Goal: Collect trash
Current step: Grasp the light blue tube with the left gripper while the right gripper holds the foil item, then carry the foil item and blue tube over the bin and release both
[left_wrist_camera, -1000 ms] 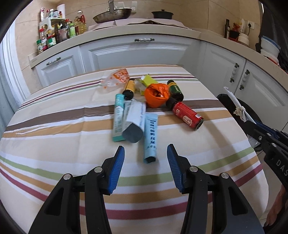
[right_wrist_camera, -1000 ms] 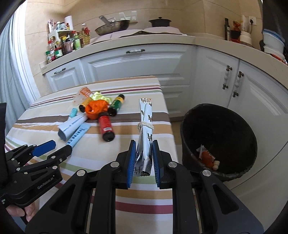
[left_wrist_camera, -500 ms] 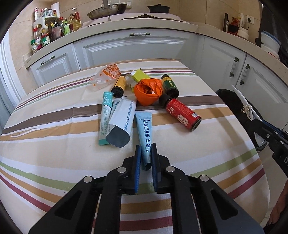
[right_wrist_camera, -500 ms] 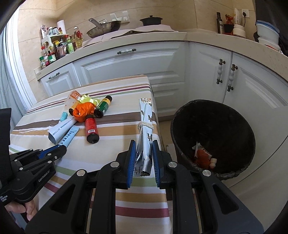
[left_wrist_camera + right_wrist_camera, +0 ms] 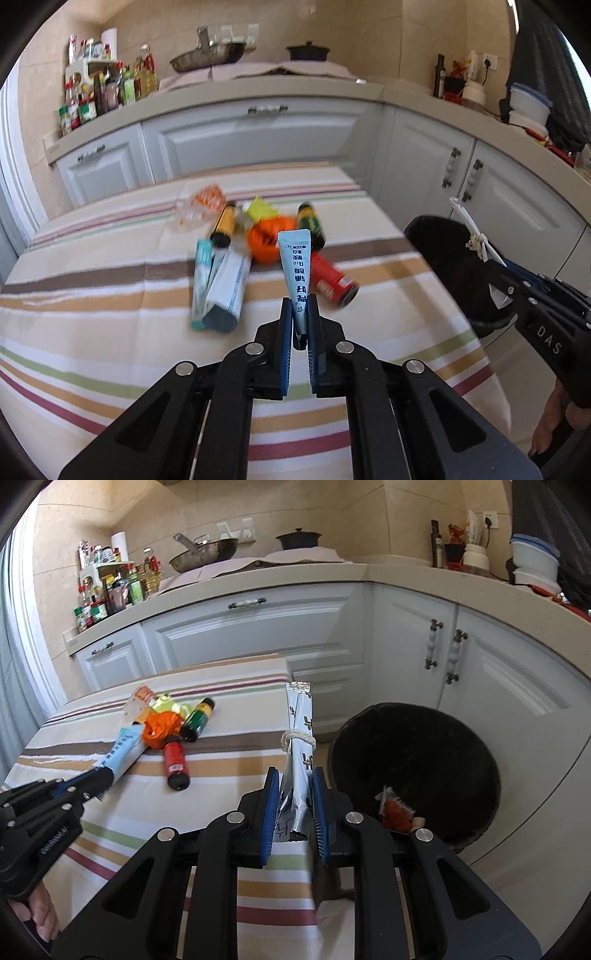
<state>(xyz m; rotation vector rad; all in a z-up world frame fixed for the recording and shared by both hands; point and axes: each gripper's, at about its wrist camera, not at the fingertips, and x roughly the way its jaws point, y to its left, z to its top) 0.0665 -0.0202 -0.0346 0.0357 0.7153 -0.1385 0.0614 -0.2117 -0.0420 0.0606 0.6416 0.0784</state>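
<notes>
My left gripper is shut on the lower end of a light blue tube, which it holds tilted up above the striped table. My right gripper is shut on a silver foil packet bundle tied with string, beside the table's right edge. A black bin stands on the floor just right of it, with a few scraps inside. Left on the table are a red can, an orange bag, a green bottle, a yellow bottle and white and teal boxes.
White kitchen cabinets curve behind the table and the bin. The counter above carries spice jars, a wok and a pot. A clear wrapper lies at the far side of the pile. A hand holds the left gripper.
My left gripper closed on the blue tube and lifted it off the table. My right gripper kept its hold on the foil bundle and shifted a little toward the bin.
</notes>
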